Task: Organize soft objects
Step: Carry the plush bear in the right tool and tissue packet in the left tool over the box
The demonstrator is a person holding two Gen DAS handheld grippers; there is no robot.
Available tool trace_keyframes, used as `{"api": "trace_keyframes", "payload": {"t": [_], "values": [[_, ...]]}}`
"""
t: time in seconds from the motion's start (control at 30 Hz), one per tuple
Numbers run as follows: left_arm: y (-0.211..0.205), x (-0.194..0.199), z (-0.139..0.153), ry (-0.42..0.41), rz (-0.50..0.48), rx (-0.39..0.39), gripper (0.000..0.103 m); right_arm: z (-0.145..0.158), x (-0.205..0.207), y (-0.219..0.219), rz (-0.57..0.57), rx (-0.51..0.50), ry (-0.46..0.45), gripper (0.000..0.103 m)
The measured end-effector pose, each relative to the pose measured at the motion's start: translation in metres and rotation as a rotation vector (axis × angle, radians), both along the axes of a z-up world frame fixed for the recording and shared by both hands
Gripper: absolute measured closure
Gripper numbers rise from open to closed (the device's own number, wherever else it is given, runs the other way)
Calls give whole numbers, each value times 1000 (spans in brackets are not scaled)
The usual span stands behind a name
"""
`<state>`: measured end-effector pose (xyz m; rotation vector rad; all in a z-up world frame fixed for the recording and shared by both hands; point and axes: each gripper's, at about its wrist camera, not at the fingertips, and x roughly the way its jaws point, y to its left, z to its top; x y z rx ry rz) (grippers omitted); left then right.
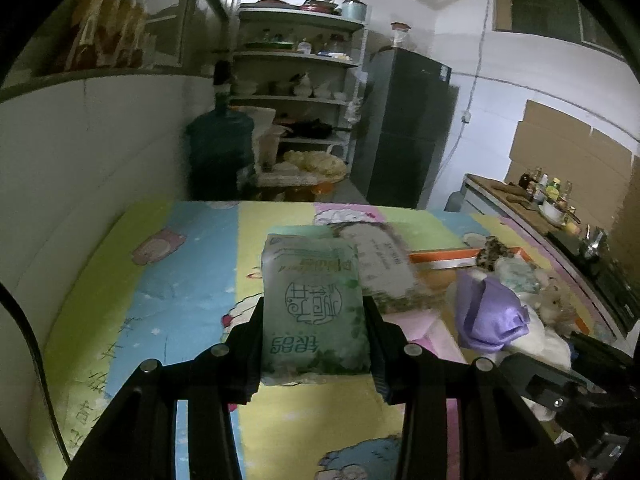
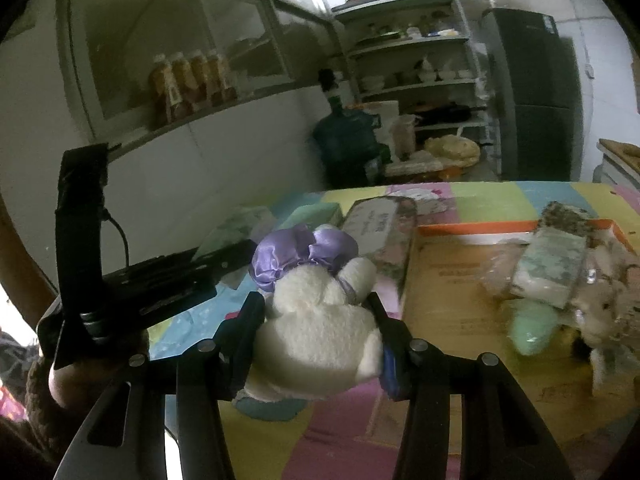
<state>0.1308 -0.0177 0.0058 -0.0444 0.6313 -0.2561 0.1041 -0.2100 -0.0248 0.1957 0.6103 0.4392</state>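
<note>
My left gripper (image 1: 316, 312) is shut on a pale green tissue pack (image 1: 314, 300) and holds it above the colourful cartoon mat (image 1: 180, 280). My right gripper (image 2: 316, 304) is shut on a white plush toy (image 2: 320, 328) with a purple satin bow (image 2: 304, 254), lifted over the mat (image 2: 280, 432). From the left wrist view the plush toy (image 1: 492, 316) shows at the right, with the right gripper's body below it. In the right wrist view the left gripper's body (image 2: 152, 280) is at the left.
A shallow orange-rimmed cardboard box (image 2: 448, 280) lies on the mat at the right, holding tissue packs (image 2: 548, 268), a mint object (image 2: 532, 328) and a plush. Another printed pack (image 2: 380, 228) lies beyond. A wall runs along the left; shelves (image 1: 296, 80), a water jug (image 1: 220, 148) and fridge (image 1: 408, 128) stand behind.
</note>
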Motion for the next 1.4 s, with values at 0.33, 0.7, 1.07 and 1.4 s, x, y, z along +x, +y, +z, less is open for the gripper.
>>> {"api": "trace_keyframes", "payload": {"t": [0.33, 0.7, 1.07, 1.4], "values": [[-48, -4, 11, -30, -103, -17, 59, 8, -14, -50, -114, 25, -30, 52], [-101, -1, 12, -18, -211, -39, 59, 7, -29, -103, -246, 28, -39, 52], [-144, -1, -9, 41, -277, -58, 59, -3, -34, -128, -300, 11, -21, 52], [-166, -6, -31, 87, -300, -29, 59, -15, -32, -139, -315, 28, 6, 52]]}}
